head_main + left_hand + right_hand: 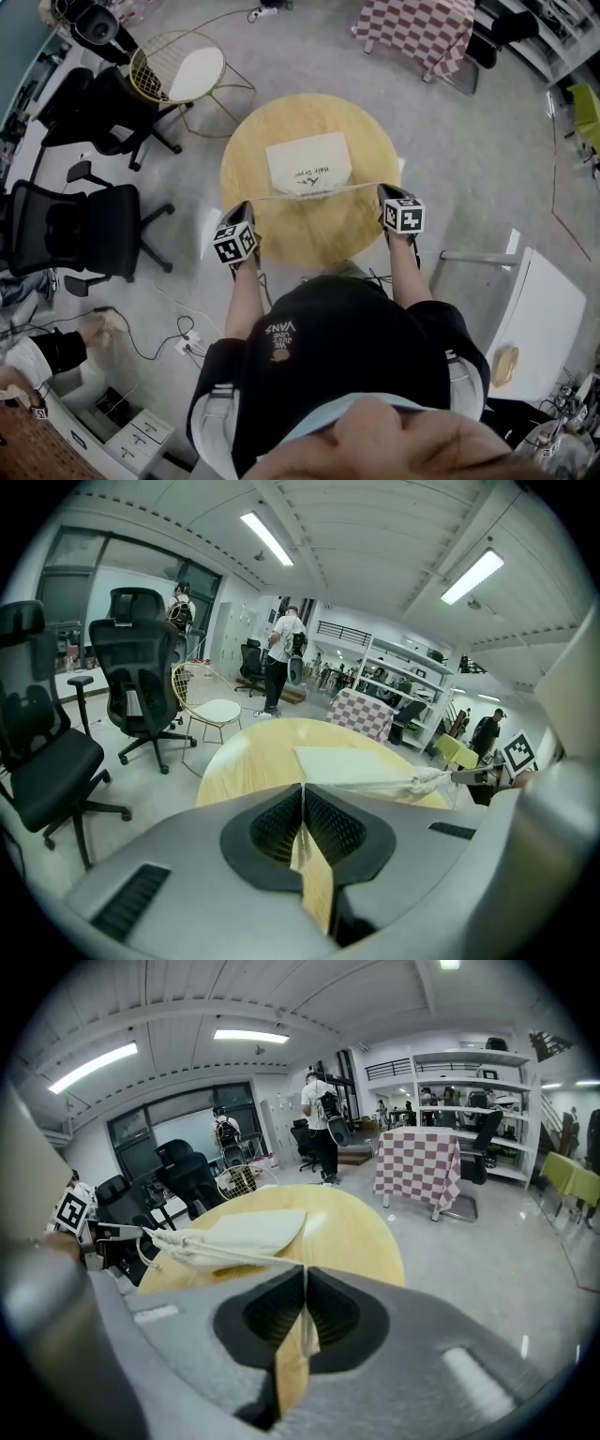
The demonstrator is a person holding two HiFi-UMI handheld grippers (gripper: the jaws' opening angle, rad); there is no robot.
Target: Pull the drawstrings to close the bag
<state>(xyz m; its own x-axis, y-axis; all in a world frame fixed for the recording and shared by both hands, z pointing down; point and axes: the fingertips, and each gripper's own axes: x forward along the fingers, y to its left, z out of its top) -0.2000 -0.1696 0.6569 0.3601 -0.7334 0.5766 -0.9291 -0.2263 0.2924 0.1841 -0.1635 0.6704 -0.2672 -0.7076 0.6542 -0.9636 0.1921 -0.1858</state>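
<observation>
**Drawstrings taut, mouth gathered**

The cream cloth drawstring bag [309, 161] lies flat mid-way across the round pale-wood worktop [246, 150]. The left tongs [246, 206] and right tongs [384, 189] are each pinched tight on the thin white drawstrings [319, 193], which stretch taut between them. The bag's mouth is bunched, so closing seems nearly done. A last tightening and the release probably remain.

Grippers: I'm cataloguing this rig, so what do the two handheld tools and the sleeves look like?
The left gripper and right gripper have grey bodies, black ribbed pads and a cube of black-and-white square markers each. The sleeves are short and black.
</observation>
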